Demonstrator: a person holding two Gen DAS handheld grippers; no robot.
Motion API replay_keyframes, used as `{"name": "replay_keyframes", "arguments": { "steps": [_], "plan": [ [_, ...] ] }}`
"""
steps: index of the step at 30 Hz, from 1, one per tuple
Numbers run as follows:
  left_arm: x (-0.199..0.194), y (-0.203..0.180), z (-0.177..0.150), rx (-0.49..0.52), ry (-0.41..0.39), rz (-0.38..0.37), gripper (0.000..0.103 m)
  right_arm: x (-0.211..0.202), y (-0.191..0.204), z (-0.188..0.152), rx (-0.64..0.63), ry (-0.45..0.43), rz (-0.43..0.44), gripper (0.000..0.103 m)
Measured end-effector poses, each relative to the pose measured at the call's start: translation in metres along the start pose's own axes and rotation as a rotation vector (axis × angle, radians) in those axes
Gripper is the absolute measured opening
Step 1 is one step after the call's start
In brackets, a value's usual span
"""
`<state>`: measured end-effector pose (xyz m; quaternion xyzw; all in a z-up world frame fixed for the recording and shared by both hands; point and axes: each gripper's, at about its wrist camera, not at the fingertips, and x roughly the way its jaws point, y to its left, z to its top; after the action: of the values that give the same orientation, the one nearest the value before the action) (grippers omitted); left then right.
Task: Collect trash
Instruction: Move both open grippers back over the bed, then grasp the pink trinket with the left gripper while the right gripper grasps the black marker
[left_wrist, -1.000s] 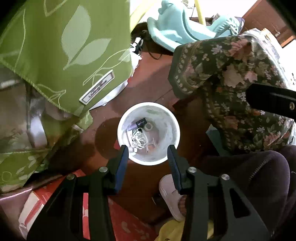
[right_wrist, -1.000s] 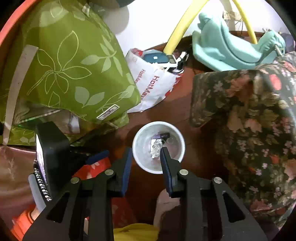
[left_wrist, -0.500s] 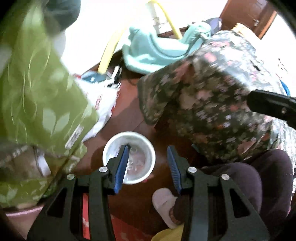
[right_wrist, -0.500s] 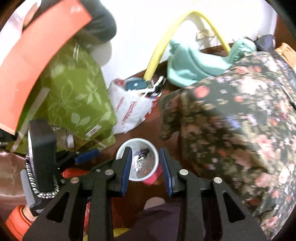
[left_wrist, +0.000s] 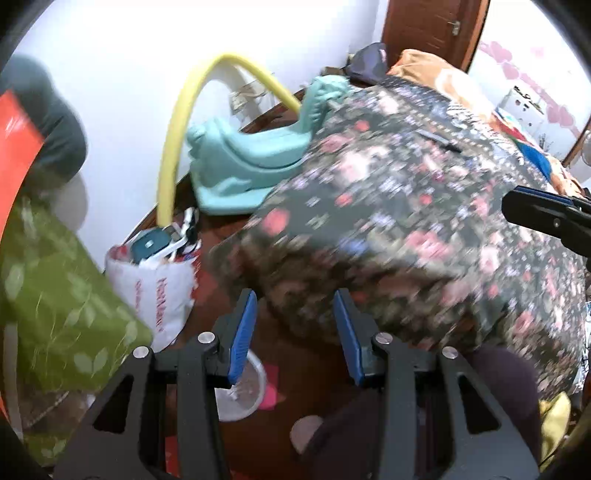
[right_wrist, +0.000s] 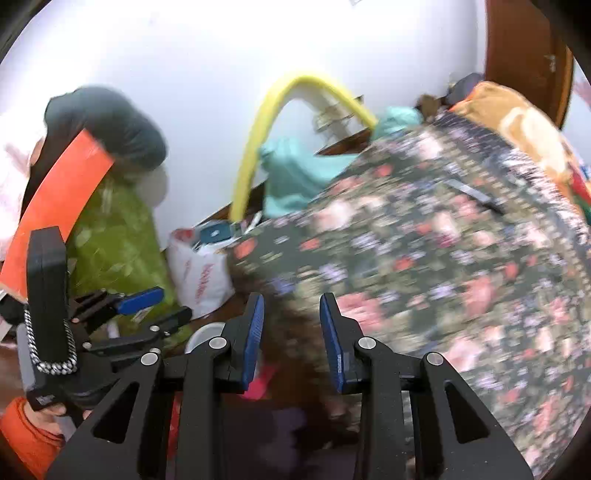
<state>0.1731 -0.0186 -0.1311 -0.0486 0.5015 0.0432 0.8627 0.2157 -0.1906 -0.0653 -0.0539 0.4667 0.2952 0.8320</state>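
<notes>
The white trash bucket (left_wrist: 242, 397) stands on the brown floor, low in the left wrist view and partly behind my left finger. Only a sliver of its rim (right_wrist: 205, 334) shows in the right wrist view. My left gripper (left_wrist: 293, 334) is open and empty, raised well above the bucket. My right gripper (right_wrist: 291, 332) is open and empty too. The left gripper also shows at the left of the right wrist view (right_wrist: 147, 306). A dark pen-like object (left_wrist: 439, 142) lies on the floral bedspread (left_wrist: 424, 221). Both views are motion-blurred.
A white printed plastic bag (left_wrist: 155, 288) with items stands by the wall. A green leaf-pattern bag (left_wrist: 62, 314) is at left. A teal plastic rocking toy (left_wrist: 255, 162) and a yellow hose (left_wrist: 181, 122) are behind. A pink scrap (left_wrist: 271, 393) lies beside the bucket.
Both grippers have lifted and tilted up away from the bucket, which has slid to the bottom of both views. The bed now fills the right side. Jaws stayed open.
</notes>
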Motion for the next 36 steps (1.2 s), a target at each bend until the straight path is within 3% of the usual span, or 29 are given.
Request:
{"name": "replay_keyframes", "arguments": {
  "steps": [8,16,19,21,25,29,36],
  "plan": [
    [0.012,-0.072,0.058,0.058,-0.095,-0.051,0.043,-0.030,-0.080,0.018,0.003,-0.101,-0.127,0.029],
    [0.056,-0.118,0.108,0.068,-0.119,-0.086,0.043,-0.012,-0.140,0.044,-0.038,-0.091,-0.185,0.029],
    [0.074,-0.130,0.123,0.083,-0.116,-0.091,0.043,0.006,-0.162,0.055,-0.046,-0.074,-0.197,0.029],
    [0.083,-0.134,0.130,0.093,-0.118,-0.085,0.049,0.023,-0.177,0.064,-0.039,-0.027,-0.165,0.029],
    [0.102,-0.139,0.142,0.095,-0.109,-0.113,0.058,0.068,-0.208,0.082,-0.007,0.049,-0.109,0.048],
    [0.124,-0.141,0.148,0.094,-0.073,-0.139,0.058,0.109,-0.228,0.094,0.000,0.092,-0.129,0.048],
    [0.151,-0.144,0.147,0.121,-0.042,-0.130,0.058,0.165,-0.240,0.110,-0.101,0.152,-0.194,0.048]
  ]
}}
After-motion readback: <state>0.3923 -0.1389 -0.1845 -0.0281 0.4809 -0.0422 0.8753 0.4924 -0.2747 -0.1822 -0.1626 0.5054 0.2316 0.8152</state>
